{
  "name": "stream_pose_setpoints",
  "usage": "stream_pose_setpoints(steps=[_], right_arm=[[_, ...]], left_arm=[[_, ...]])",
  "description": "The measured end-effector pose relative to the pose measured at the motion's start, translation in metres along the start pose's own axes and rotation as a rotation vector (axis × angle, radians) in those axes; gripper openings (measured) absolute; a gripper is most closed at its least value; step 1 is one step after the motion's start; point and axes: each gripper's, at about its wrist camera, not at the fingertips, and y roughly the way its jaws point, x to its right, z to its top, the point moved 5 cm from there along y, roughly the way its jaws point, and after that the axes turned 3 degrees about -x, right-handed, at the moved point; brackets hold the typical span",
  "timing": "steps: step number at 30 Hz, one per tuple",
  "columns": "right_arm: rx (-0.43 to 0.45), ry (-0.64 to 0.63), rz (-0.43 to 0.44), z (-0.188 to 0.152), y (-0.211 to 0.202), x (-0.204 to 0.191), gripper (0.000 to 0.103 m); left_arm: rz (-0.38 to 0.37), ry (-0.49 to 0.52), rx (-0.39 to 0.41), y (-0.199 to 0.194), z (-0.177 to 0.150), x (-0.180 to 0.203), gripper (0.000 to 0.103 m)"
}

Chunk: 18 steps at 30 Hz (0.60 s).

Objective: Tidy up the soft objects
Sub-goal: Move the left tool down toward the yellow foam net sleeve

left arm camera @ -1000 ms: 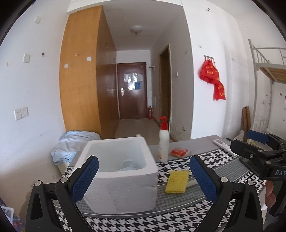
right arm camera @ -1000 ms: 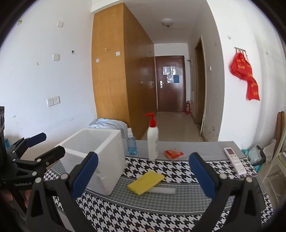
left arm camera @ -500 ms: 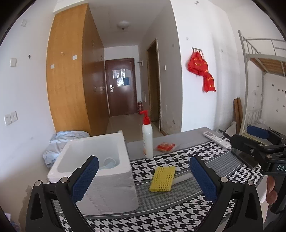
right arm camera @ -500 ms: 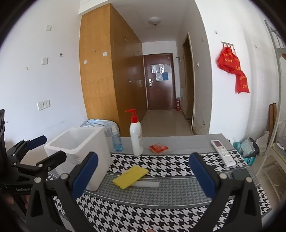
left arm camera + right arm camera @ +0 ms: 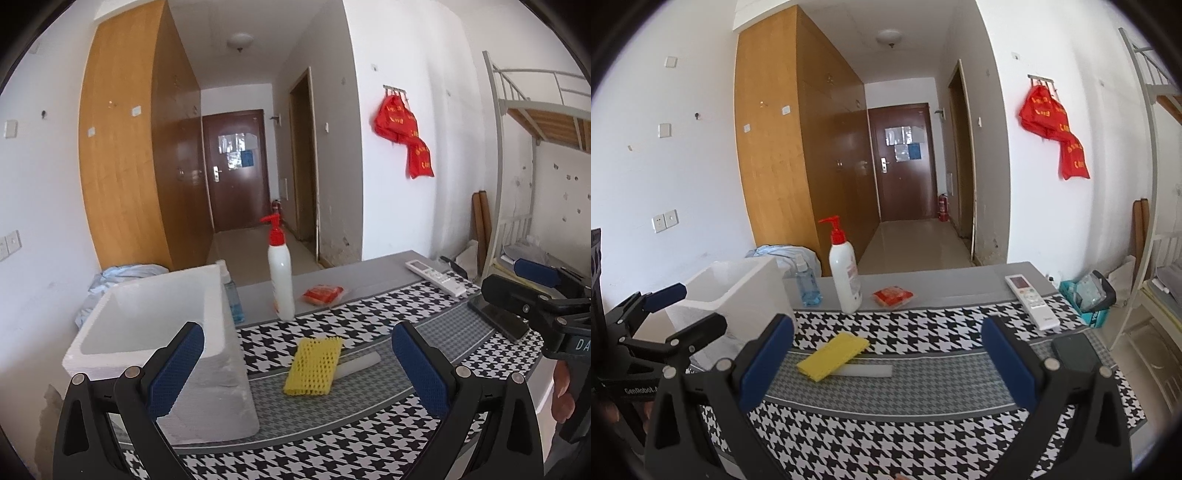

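A yellow foam net sleeve lies flat on the houndstooth cloth, partly over a white foam strip. To its left stands a white foam box, open at the top. My left gripper is open, held above the near table edge, short of the sleeve. My right gripper is open too, back from the sleeve and to its right. Each gripper shows at the edge of the other's view. Nothing is between either pair of fingers.
Behind the sleeve stand a white pump bottle with a red top, a small blue bottle and an orange packet. A white remote and a dark phone lie at the right.
Both grippers have pulled back and swung left across the table, so the box and sleeve sit further off and more central. Both stayed open.
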Motion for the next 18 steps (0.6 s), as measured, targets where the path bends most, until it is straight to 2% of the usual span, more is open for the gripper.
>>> stream_pose_setpoints(steps=[18], right_arm=[[-0.038, -0.002, -0.009, -0.012, 0.013, 0.019, 0.103]], left_arm=[[-0.011, 0.015, -0.07, 0.037, -0.009, 0.018, 0.102]])
